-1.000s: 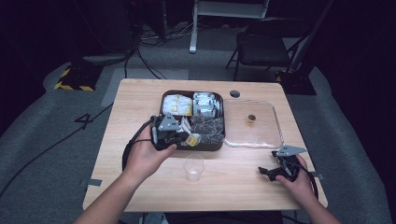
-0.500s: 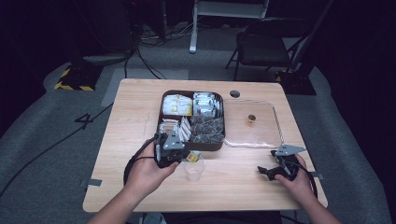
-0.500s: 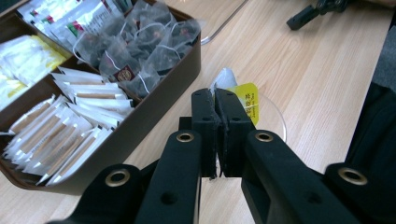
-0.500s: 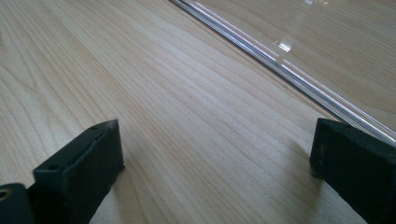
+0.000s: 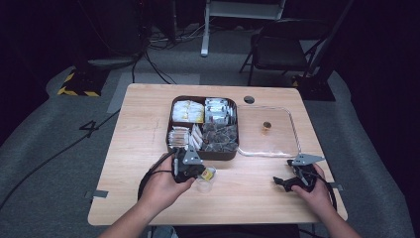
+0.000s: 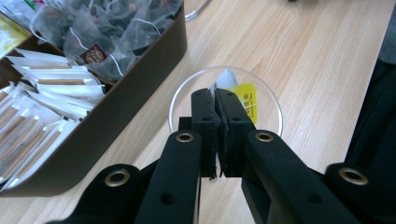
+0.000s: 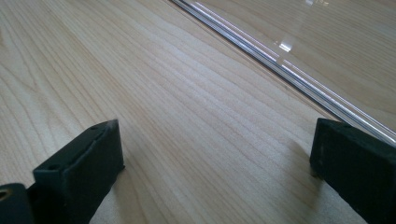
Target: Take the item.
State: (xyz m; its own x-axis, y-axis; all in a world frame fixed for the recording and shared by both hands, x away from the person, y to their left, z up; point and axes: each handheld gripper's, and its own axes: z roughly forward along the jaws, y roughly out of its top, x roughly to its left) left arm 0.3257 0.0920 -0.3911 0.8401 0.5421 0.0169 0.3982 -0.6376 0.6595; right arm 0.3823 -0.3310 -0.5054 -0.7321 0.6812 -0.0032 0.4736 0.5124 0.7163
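Teabag now over the glass cup, carried there from the brown box by the left gripper.
Its jaws are pinched tight on the white sachet with its yellow tag, just above the cup's rim, beside the box wall. The right gripper rests spread wide on the table, near the clear tray, unmoved.

Wooden table (box, tray, cup)

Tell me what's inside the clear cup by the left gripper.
Over the cup the left gripper, jaws shut, holds a tea bag with a yellow tag. The jaws cover most of the bag and the cup's bottom.
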